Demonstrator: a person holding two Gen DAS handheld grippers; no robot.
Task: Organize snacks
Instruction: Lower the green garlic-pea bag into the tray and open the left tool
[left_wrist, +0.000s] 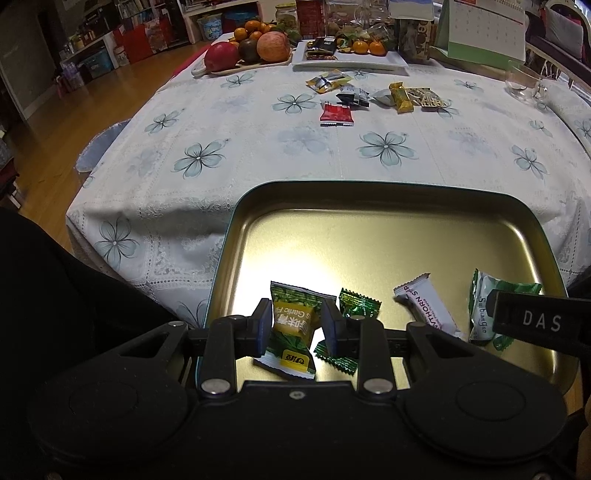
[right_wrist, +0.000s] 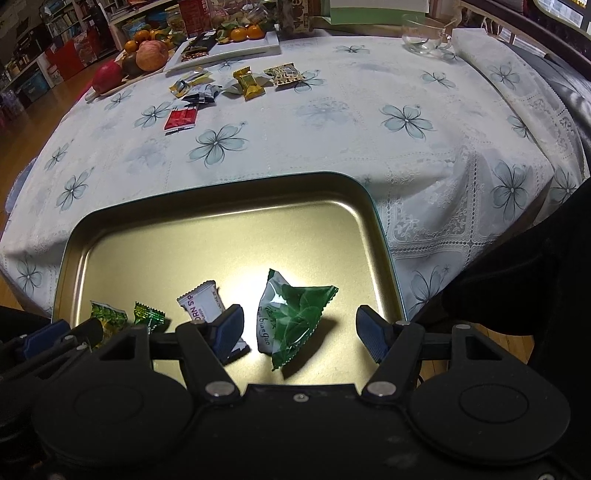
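A gold tin tray (left_wrist: 369, 183) (right_wrist: 221, 183) sits at the table's near edge with several snacks in it. A green and yellow garlic packet (left_wrist: 291, 325) (right_wrist: 109, 317) lies between the fingers of my left gripper (left_wrist: 295, 325); a bright gap shows beside the right pad, so the gripper is open. A green and white leaf packet (right_wrist: 295, 317) (left_wrist: 484, 306) lies in the tray between the wide-open fingers of my right gripper (right_wrist: 300, 317), untouched. A small green candy (left_wrist: 360, 304) (right_wrist: 147, 315) and a white hawthorn bar (left_wrist: 428, 306) (right_wrist: 203, 301) lie between the two packets.
Loose snacks lie mid-table: a red packet (left_wrist: 336, 114) (right_wrist: 181, 120), a yellow one (left_wrist: 400, 96) (right_wrist: 249, 83) and others. Behind them stand a fruit board (left_wrist: 251, 50), a white plate (left_wrist: 351, 61), a calendar (left_wrist: 480, 29) and a glass cup (right_wrist: 424, 44). Dark sleeves flank the tray.
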